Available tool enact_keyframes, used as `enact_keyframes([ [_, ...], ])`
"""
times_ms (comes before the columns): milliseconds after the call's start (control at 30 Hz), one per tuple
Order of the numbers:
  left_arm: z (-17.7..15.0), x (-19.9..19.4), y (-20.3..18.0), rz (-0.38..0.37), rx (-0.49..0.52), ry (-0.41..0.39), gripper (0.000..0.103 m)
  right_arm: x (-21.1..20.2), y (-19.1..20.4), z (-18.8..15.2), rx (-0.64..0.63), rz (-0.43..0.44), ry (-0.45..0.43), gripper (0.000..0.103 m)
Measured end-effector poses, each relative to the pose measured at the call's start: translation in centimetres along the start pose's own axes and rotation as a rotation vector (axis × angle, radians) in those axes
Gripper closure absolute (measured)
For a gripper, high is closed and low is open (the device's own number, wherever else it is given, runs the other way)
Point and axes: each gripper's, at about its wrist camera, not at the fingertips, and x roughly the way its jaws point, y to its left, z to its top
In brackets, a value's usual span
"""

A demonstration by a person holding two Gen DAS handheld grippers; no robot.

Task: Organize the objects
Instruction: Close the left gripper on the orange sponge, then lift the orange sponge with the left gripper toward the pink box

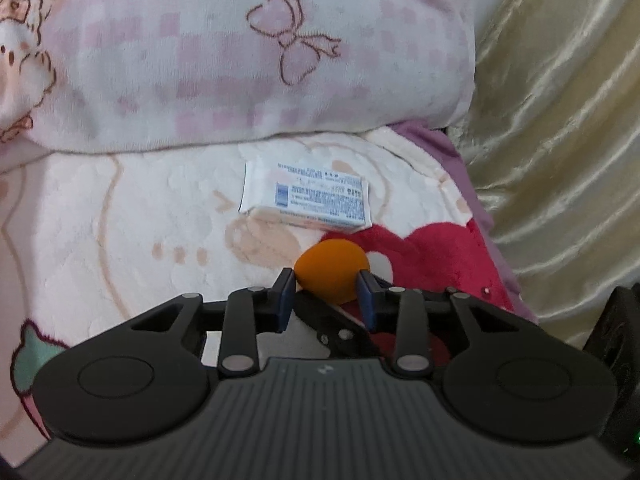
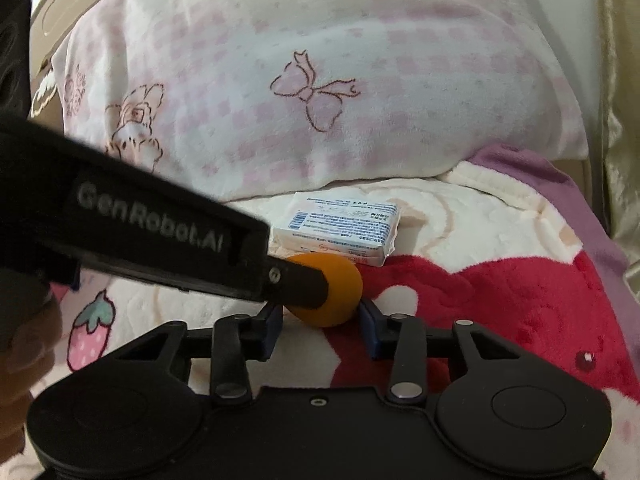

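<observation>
1. Spreading across both views, a cream fleece blanket with red and strawberry prints [image 1: 120,220] covers the bed, and a plump white pillow with pink checks and a bow motif [image 1: 240,60] lies along its far edge.
2. Lying flat on the blanket just in front of the pillow, a small white rectangular packet with blue print [image 1: 306,196] looks already set down, though I cannot tell whether that is its final place.
3. Both tools meet at one spot: the left gripper [image 1: 326,296] comes in from the left of the right wrist view, and the right gripper [image 2: 322,326] sits just below it.
4. Between them is a small round orange ball with a matte, foam-like surface [image 2: 336,296], just in front of the packet. The left gripper's pads press against its sides, pinching it. The right gripper's blue pads flank it from below; whether they touch it I cannot tell.
5. By my reading, the task is midway: the ball looks mid-handover or mid-placement, not yet released.
</observation>
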Motion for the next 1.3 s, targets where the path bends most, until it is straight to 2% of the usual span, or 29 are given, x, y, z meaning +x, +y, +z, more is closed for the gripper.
enact_keyframes([
  [167, -0.8, -1.4, -1.0, 0.026, 0.040, 0.003, 0.072, -1.3, 1.1, -0.3, -0.047, -0.010, -0.003, 0.060],
  [433, -2.9, -3.1, -1.7, 0.106, 0.023, 0.090, 0.072, -2.9, 3.2, -1.1, -0.111, 0.017, 0.074, 0.060],
  [567, -4.1, -4.7, -1.5, 0.111, -0.011, 0.092, 0.072, -3.9, 4.3, -1.3, -0.126, 0.030, 0.109, 0.060],
  [800, -5.6, -7.7, -1.0, 0.106, -0.051, 0.100, 0.073, -6.0, 6.7, -1.9, -0.170, 0.043, 0.117, 0.060],
  [1000, -6.7, -10.4, -0.8, 0.099, -0.048, 0.081, 0.073, -7.9, 8.6, -1.9, -0.198, 0.045, 0.123, 0.060],
  [1300, -8.6, -13.7, -0.3, 0.128, -0.045, 0.085, 0.073, -9.9, 11.3, -2.2, -0.208, 0.089, 0.148, 0.060],
])
